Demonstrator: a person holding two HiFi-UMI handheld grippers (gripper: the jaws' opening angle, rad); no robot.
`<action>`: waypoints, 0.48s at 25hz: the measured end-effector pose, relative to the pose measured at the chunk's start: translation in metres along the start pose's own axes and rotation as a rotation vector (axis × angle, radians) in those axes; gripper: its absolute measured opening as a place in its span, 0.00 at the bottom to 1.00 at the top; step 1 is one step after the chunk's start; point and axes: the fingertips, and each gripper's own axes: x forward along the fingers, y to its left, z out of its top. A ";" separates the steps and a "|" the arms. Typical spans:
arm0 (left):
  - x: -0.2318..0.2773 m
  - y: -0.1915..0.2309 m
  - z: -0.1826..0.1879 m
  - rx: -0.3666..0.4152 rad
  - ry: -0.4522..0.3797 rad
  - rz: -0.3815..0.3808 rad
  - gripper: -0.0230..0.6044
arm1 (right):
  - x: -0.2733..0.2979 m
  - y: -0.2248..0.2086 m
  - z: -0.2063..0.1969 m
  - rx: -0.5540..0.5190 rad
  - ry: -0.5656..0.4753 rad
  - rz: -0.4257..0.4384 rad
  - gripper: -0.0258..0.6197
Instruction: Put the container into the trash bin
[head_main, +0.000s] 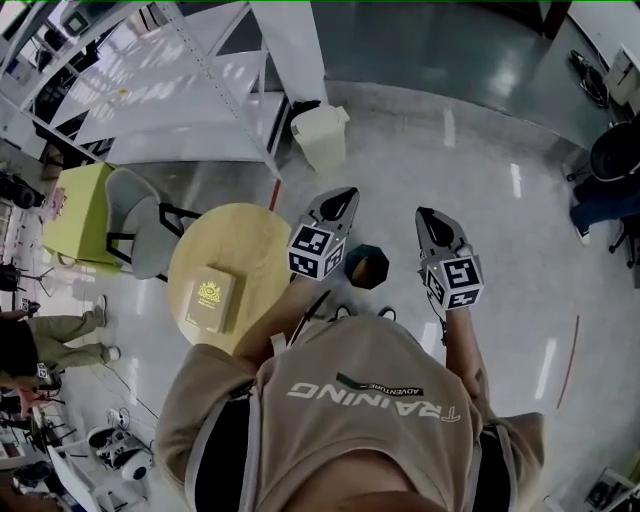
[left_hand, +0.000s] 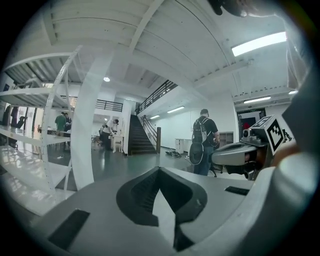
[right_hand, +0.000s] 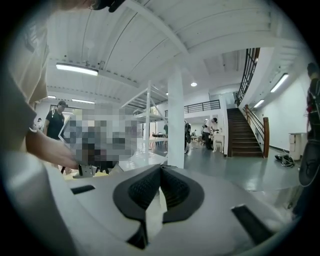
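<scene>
A flat yellow container (head_main: 212, 301) with a printed lid lies on a round wooden table (head_main: 250, 235) to my left. A cream trash bin (head_main: 320, 136) stands on the floor ahead, beside a white pillar (head_main: 290, 45). My left gripper (head_main: 343, 197) hovers past the table's right edge, pointing forward, shut and holding nothing. My right gripper (head_main: 425, 214) floats level with it over bare floor, also shut and holding nothing. In the left gripper view the jaws (left_hand: 159, 170) meet at the tips, and the right gripper's body (left_hand: 240, 153) shows at the right. The right gripper view shows its tips (right_hand: 160, 168) touching.
A small dark teal object (head_main: 366, 266) sits on the floor between the grippers. A grey chair (head_main: 140, 232) and a yellow-green cabinet (head_main: 82, 212) stand left of the table. White shelving (head_main: 170, 90) runs behind. Another person (head_main: 50, 340) stands at far left.
</scene>
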 end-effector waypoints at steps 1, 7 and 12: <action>0.000 0.000 0.004 0.015 -0.008 0.004 0.05 | 0.000 0.000 0.002 -0.002 -0.006 0.000 0.04; 0.003 0.007 0.010 0.023 -0.032 0.015 0.05 | 0.005 0.000 0.007 -0.009 -0.022 -0.007 0.04; 0.004 0.001 0.012 0.022 -0.029 0.005 0.05 | 0.001 -0.008 0.014 -0.005 -0.030 -0.019 0.04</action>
